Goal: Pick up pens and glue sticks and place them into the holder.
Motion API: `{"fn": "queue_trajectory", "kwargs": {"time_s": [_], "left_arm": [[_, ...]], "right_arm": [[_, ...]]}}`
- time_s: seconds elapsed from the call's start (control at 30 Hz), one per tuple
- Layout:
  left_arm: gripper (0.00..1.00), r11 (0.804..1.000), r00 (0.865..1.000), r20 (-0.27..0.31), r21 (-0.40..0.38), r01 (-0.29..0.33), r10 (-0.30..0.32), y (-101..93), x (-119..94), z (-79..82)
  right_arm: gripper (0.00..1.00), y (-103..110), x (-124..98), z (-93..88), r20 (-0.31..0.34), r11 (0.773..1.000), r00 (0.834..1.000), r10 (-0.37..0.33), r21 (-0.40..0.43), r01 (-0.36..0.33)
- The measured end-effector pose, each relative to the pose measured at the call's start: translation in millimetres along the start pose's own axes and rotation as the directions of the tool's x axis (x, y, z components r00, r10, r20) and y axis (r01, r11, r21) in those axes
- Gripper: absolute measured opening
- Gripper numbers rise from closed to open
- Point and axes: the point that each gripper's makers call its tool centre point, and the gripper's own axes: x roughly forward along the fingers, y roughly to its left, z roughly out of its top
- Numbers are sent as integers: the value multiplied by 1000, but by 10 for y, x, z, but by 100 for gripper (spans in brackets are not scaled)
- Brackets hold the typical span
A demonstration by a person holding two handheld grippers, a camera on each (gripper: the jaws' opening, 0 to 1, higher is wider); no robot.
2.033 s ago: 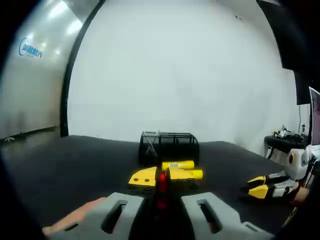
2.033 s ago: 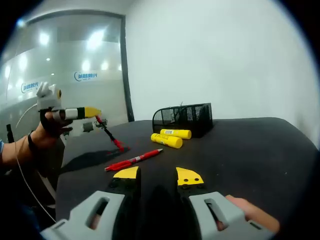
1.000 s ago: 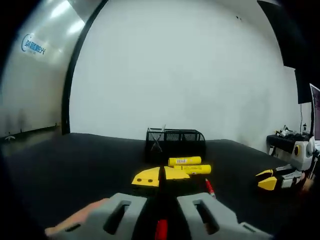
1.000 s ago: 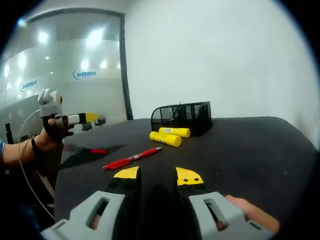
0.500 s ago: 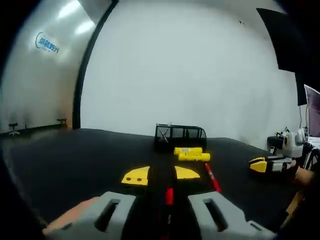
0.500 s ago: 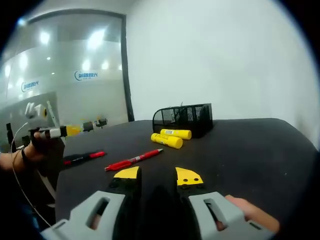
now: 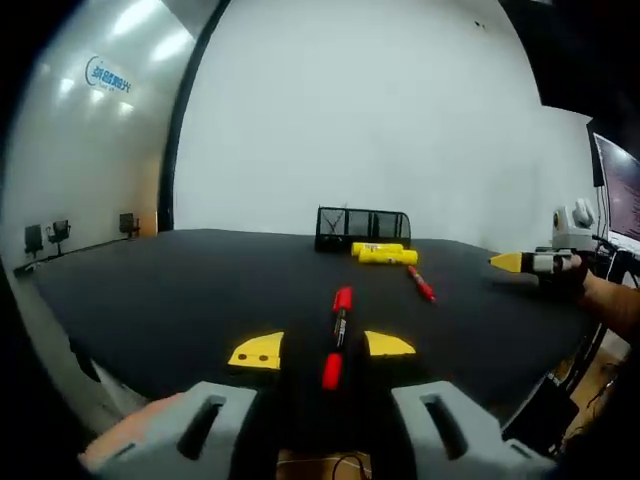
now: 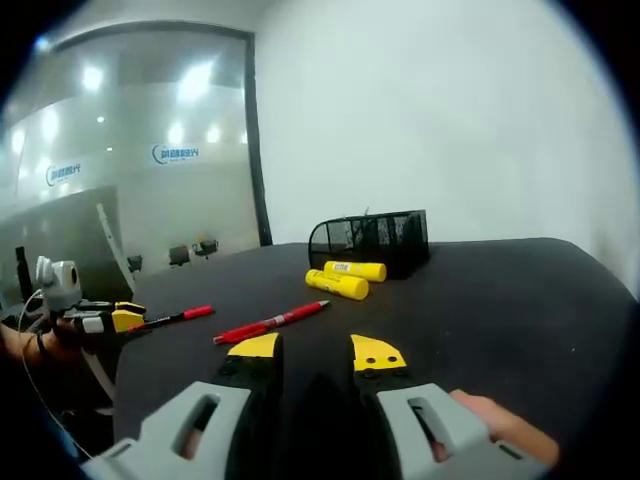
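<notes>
While both grippers idle at opposite edges of the black table (image 8: 520, 300), I read the layout as follows. My left gripper (image 7: 321, 348) has its jaws spread, and a red marker (image 7: 338, 326) lies on the table between and just ahead of them, its long axis running away from me along the jaw line, toward the mesh holder (image 7: 363, 226) well beyond. From the right gripper view that same marker (image 8: 172, 317) lies flat just past the left gripper's yellow tip (image 8: 122, 320), so I judge the left hand far the nearer to it. My right gripper (image 8: 315, 349) also stands spread and grips nothing; a red pen (image 8: 270, 321) lies near, ahead and to its left, its length slanted across the jaw line.

Count: two red writing items on the table, namely the marker and the pen (image 7: 420, 283); two yellow glue sticks (image 8: 344, 277), lying side by side just in front of the holder (image 8: 372, 241); one holder. A thin item seems to stand inside the holder, though I cannot tell what it is. I judge nothing yet lifted
</notes>
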Motion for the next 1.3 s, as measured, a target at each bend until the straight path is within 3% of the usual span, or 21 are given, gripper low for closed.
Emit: {"fn": "queue_trajectory", "kwargs": {"time_s": [0.13,0.17,0.23,0.33,0.47,0.6,0.83,0.97,1.2,1.3], "left_arm": [[23,1000,1000,-10,2,-11,11,-12,10,-88],[21,1000,1000,14,22,-20,20,-3,-2,-64],[12,999,999,6,31,-41,41,25,-14,-73],[6,998,999,2,35,-51,51,45,-23,-68],[6,998,999,-1,50,-48,48,29,-22,-28],[6,997,999,26,70,-41,39,2,-16,159],[6,994,991,131,102,-26,12,-21,62,721],[6,993,985,172,117,-19,-2,-30,141,938],[6,990,972,232,139,-11,-22,4,401,1376],[6,991,972,231,135,4,-36,14,575,1486]], "right_arm": [[22,-5,-1,-1,0,1000,1000,-2,0,2],[22,-6,-1,0,0,1000,1000,-3,0,3],[22,-8,-1,0,0,1000,1000,-3,-1,3],[22,-10,1,-4,-3,1000,1000,-4,-3,4],[22,-9,-3,2,0,1000,1000,-4,0,4],[22,-1,-6,0,0,1000,1000,-4,-4,4],[22,-1,-16,9,5,1000,1000,-6,-3,6],[22,-2,-15,11,6,1000,1000,-6,-2,6],[22,-13,-13,9,6,1000,1000,-6,0,6],[22,-16,-14,10,7,1000,1000,-8,1,8]]}}
